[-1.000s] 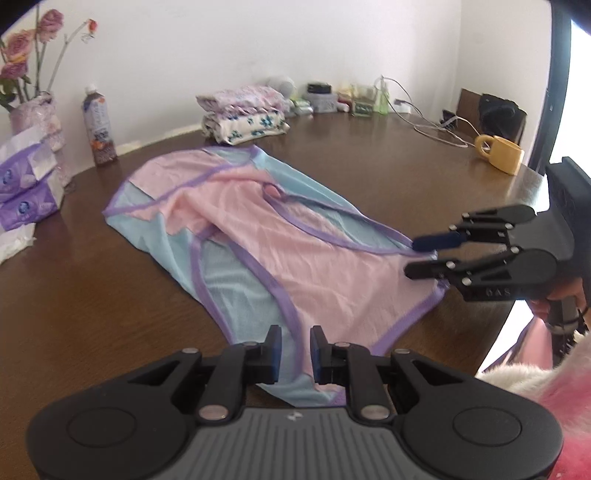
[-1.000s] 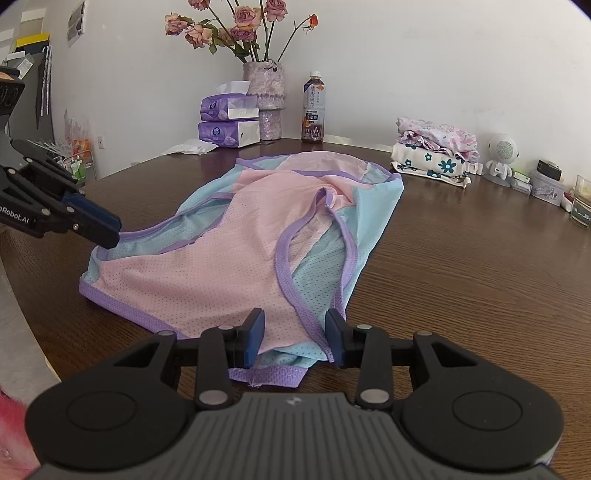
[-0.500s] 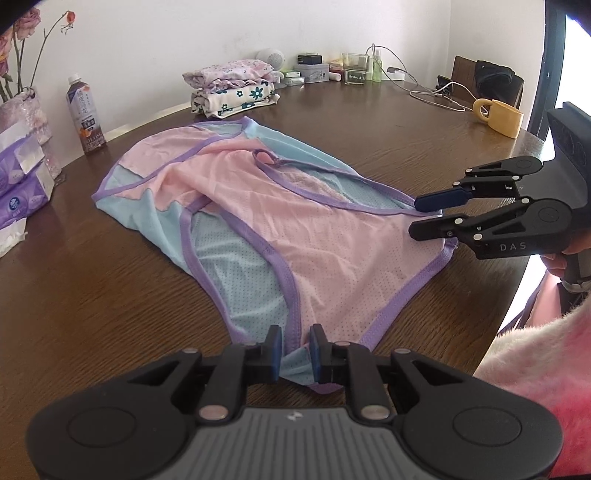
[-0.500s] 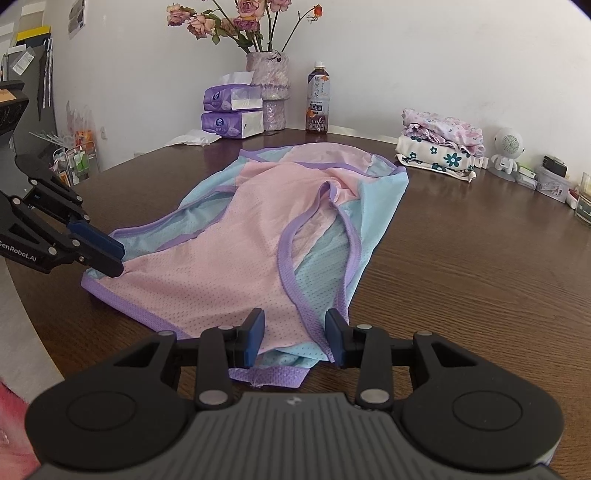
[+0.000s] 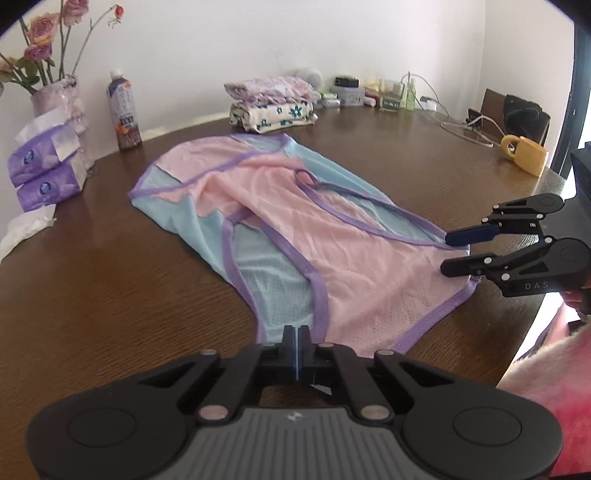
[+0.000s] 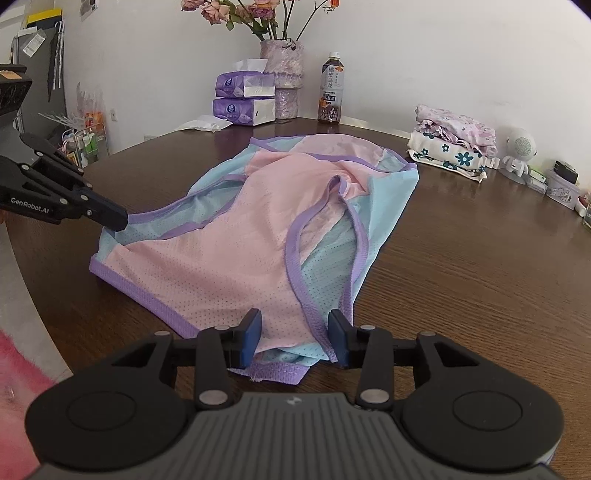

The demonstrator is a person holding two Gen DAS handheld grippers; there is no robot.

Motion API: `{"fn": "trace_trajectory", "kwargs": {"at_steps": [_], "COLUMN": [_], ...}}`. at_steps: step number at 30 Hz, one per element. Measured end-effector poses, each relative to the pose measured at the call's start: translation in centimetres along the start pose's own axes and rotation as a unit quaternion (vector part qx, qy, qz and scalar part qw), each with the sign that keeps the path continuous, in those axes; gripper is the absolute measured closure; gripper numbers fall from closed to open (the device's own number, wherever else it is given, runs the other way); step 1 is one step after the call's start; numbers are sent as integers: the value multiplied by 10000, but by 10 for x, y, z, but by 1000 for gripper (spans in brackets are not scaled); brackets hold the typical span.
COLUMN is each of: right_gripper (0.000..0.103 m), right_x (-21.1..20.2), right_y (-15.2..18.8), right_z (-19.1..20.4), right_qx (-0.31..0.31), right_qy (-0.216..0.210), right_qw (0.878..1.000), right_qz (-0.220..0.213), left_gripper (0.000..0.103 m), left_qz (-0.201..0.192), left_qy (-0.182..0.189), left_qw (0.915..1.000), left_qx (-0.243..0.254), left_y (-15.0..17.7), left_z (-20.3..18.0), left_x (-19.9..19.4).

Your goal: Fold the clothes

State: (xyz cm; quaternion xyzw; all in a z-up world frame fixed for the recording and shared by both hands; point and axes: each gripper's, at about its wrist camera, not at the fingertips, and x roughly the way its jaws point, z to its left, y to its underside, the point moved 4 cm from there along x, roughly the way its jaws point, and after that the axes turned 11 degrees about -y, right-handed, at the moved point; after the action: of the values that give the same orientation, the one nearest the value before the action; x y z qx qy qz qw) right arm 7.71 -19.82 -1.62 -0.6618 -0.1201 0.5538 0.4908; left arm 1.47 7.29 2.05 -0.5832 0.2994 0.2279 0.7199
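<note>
Garment (image 5: 332,258) flat on table (image 5: 92,295), roses (image 6: 236,11) in vase (image 6: 282,62)

The left claw (image 5: 296,341), whose jaws stood a little apart a second ago and half a second ago, is now pressed together at the near hem of the pink and blue garment (image 5: 295,236); whether cloth is pinched between them cannot be told. Seen from the right wrist, its tip has come forward from beside the cloth's corner to lie over the purple-edged corner. The garment's near hem, which half a second ago hung between the left jaws, now sits just ahead of their tips. The right claw (image 6: 294,338), seen from the left wrist, sits slightly lower at the far corner.
</note>
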Motion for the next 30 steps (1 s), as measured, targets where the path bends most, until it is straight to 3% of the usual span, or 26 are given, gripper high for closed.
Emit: {"fn": "trace_trajectory", "kwargs": {"at_steps": [2, 5, 15, 17, 20, 27, 30], "right_gripper": [63, 63, 63, 63, 63, 66, 68], "right_x": [-2, -4, 6, 6, 13, 50, 60], "right_y": [-5, -14, -23, -33, -49, -58, -53], "right_z": [-4, -11, -23, -30, -40, -49, -47], "right_qx": [49, 155, 239, 259, 60, -76, -39], "right_qy": [-29, -174, -288, -250, -3, 159, 110], "right_qw": [10000, 9996, 9993, 9993, 9999, 9997, 9996], "right_qz": [-42, -129, 18, -74, -101, 194, 272], "left_gripper": [96, 92, 91, 78, 67, 68, 68], "left_qz": [21, 45, 79, -79, -305, -318, -231], "left_qy": [176, 139, 252, 187, -186, -670, -649], "left_qw": [9998, 9999, 9996, 9996, 9989, 9971, 9973], "left_qx": [-79, 25, 9, -219, -307, 143, 272], "left_y": [0, 0, 2, -10, -30, -49, -46], "left_z": [0, -4, -4, 7, 20, 25, 24], "left_x": [-1, 4, 8, 5, 10, 48, 63]}}
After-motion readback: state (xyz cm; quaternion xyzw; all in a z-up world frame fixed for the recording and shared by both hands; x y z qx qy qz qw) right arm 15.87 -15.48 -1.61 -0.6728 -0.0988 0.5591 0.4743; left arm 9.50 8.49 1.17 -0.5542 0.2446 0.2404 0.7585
